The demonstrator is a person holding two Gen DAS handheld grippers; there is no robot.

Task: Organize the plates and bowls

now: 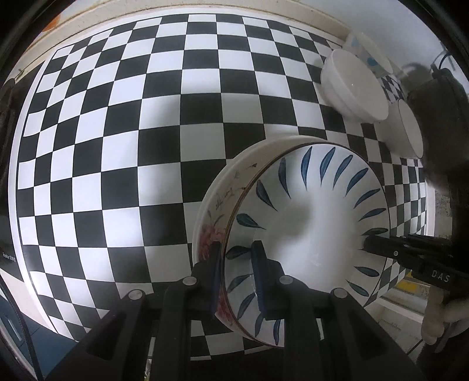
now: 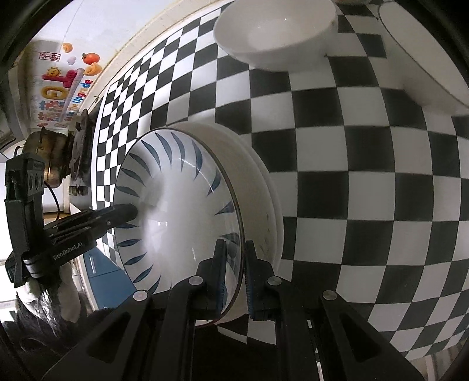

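Two tools (image 1: 234, 263) (image 2: 234, 263) apparently clamp leaf-patterned plate's (image 1: 307, 211) opposite rims

A black-and-white checkered tabletop (image 1: 146, 132) fills most of both views. In the right wrist view's upper left, a pale wall (image 2: 96, 26) carries colourful cartoon stickers (image 2: 63, 85).

"das" shows on the right gripper (image 1: 378, 244) body, "genrobot.ai" on the left gripper (image 2: 133, 212) body.
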